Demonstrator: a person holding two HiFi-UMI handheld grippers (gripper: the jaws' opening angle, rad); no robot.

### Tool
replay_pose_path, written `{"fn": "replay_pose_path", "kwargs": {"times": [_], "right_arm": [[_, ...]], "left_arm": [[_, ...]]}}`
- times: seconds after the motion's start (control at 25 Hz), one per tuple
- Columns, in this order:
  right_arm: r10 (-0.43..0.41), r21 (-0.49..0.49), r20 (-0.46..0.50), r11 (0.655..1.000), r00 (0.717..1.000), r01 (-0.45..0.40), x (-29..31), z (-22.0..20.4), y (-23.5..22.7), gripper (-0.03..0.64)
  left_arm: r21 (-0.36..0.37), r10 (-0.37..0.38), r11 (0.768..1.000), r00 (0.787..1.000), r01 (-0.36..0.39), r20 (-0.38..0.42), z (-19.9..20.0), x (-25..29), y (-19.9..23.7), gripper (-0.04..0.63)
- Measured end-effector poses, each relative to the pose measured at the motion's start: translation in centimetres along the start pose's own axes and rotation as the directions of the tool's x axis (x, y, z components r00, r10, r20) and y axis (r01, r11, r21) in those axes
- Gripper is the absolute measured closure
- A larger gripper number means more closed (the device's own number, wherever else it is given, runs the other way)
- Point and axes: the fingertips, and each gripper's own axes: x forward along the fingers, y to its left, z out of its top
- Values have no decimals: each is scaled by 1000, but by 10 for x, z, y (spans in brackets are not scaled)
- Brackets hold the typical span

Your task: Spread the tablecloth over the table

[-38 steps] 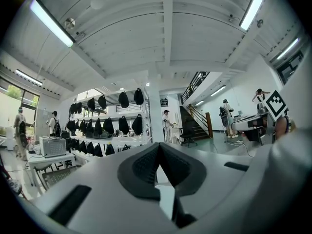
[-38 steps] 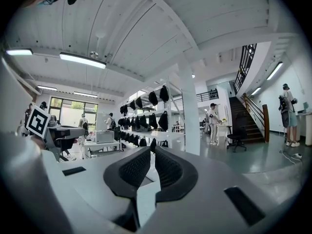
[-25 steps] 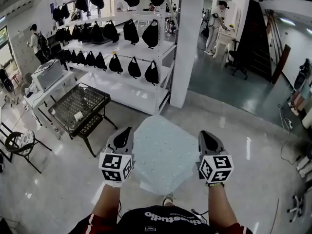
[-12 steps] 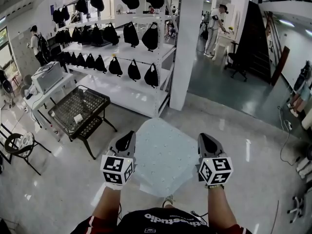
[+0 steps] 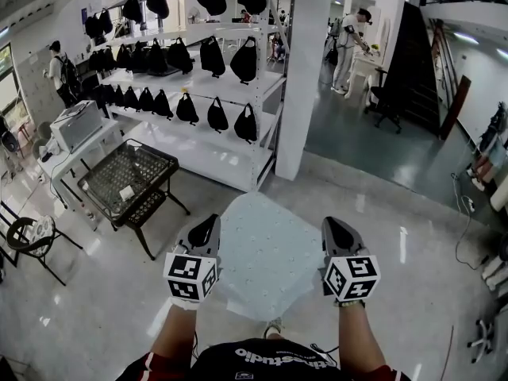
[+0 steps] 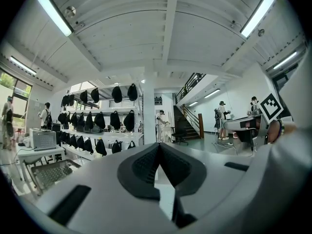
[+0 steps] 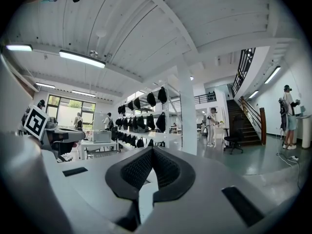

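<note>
A pale blue tablecloth (image 5: pixel 266 252) with small dots hangs spread in the air in front of me, held between both grippers above the glossy floor. My left gripper (image 5: pixel 208 227) pinches its left edge and my right gripper (image 5: pixel 333 227) pinches its right edge; both point level and forward. In the left gripper view the dark ribbed pads (image 6: pixel 146 165) meet at the tip of the left gripper (image 6: pixel 158 145), with a pale strip of tablecloth (image 6: pixel 163 199) below them. The right gripper (image 7: pixel 152 150) is shut the same way on its strip of tablecloth (image 7: pixel 145 199).
A black mesh-top table (image 5: pixel 131 173) stands ahead on the left, with a white table (image 5: pixel 79 145) carrying a grey machine beyond it. White shelving (image 5: pixel 198 78) with several black bags and a white pillar (image 5: pixel 305 78) rise ahead. People stand far off. A black chair (image 5: pixel 28 236) is at the left.
</note>
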Motion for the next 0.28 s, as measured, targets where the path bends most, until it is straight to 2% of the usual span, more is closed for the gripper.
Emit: {"fn": "replay_pose_path", "kwargs": {"times": [0.28], "right_arm": [[1, 1, -4, 1000, 1000, -1, 0, -5, -1, 592]], "left_arm": [[-18, -6, 1000, 1000, 6, -14, -7, 3, -1, 580]]}}
